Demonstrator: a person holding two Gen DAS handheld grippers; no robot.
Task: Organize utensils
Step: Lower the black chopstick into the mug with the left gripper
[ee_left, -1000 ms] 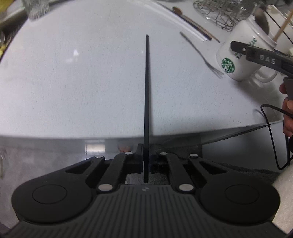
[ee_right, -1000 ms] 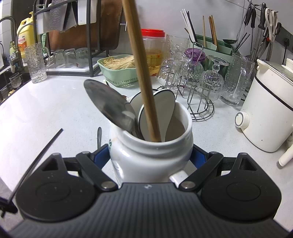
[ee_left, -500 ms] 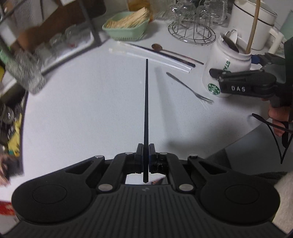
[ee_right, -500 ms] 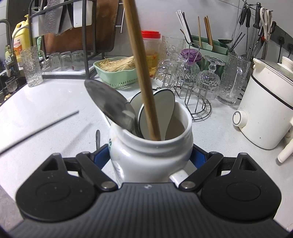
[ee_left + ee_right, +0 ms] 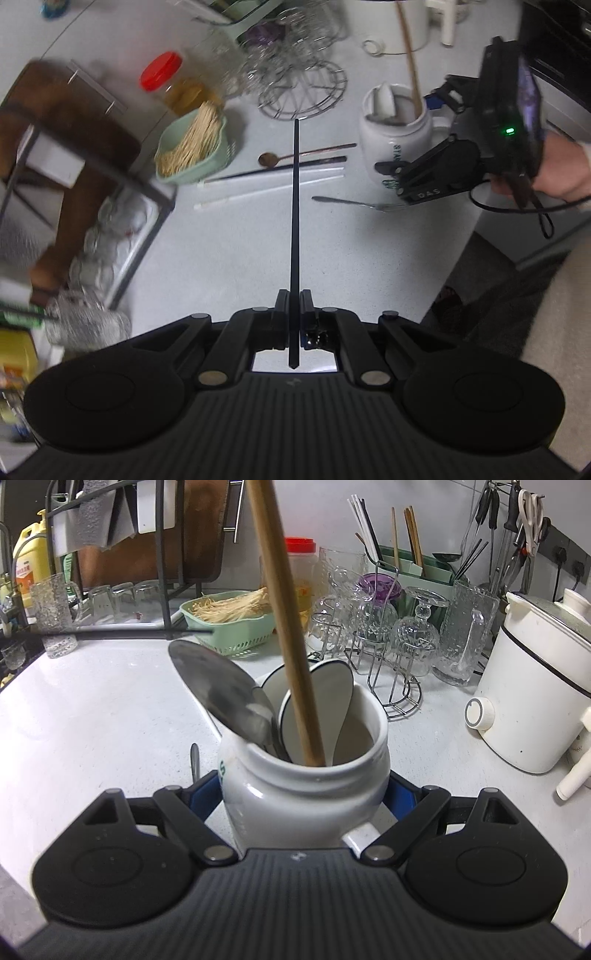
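Where mug [image 5: 397, 144] stands: fork [image 5: 354, 203], chopsticks [image 5: 273, 184] beside.

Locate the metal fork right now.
In the left wrist view the metal fork lies flat on the white countertop, right of centre, just in front of the white Starbucks mug that the right gripper clasps, below the white chopsticks.
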